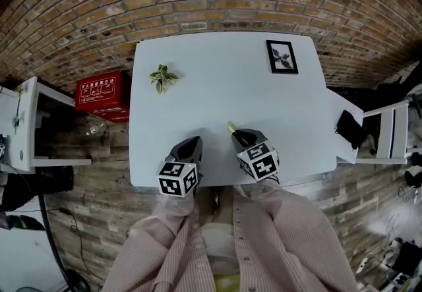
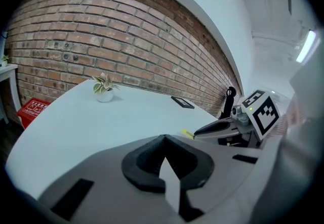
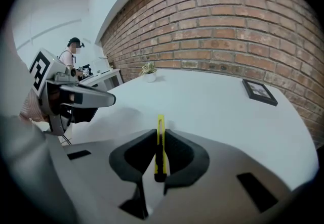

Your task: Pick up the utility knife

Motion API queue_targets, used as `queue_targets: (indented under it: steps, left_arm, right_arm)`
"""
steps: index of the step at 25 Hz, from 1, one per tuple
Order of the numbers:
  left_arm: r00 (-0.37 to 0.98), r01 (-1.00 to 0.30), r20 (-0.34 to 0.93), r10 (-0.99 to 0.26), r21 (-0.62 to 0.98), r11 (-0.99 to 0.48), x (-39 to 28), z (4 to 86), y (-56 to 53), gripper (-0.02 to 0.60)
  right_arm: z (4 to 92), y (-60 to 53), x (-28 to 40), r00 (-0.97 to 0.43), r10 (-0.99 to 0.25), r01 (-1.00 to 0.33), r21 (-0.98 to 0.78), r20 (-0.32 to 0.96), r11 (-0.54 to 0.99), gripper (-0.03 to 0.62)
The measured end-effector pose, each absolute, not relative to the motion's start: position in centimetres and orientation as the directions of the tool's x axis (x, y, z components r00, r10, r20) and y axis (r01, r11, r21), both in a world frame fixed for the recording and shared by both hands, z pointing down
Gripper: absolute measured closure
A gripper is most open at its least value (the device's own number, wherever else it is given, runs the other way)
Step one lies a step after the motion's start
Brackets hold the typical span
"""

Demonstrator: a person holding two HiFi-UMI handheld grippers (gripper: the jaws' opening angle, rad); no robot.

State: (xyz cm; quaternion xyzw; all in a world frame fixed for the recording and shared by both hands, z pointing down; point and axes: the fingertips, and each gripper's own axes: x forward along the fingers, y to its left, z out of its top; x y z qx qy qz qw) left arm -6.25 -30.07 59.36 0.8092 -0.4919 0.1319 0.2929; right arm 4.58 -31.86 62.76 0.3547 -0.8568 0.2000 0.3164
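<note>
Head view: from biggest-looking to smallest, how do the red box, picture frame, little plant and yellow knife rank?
1. red box, though farther away, on the floor
2. picture frame and little plant: about alike, not ranked
3. yellow knife: only its tip shows beyond the right gripper

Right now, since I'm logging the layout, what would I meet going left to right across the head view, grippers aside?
Red box → small potted plant → utility knife → picture frame
</note>
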Motion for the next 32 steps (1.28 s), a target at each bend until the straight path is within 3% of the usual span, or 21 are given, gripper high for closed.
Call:
queue_targets:
  steps: [15, 32]
  left_arm:
    - [0.509, -0.858, 0.364, -0.78, 0.292, -0.423, -6.3, 54.2, -31.8, 0.59]
    - [0.473, -0.877, 0.218, -0.854, 0.209, -0.432, -7.8, 47.1, -33.1, 0.589]
  right_arm:
    - [56.8, -33.8, 6.0, -0.621, -0.649, -0.778, -0.249, 0.439, 0.576, 0.541]
    - [48.0, -35.2, 8.5, -0.609, -0.767, -0.787, -0.273, 0.2, 0.554, 0.542]
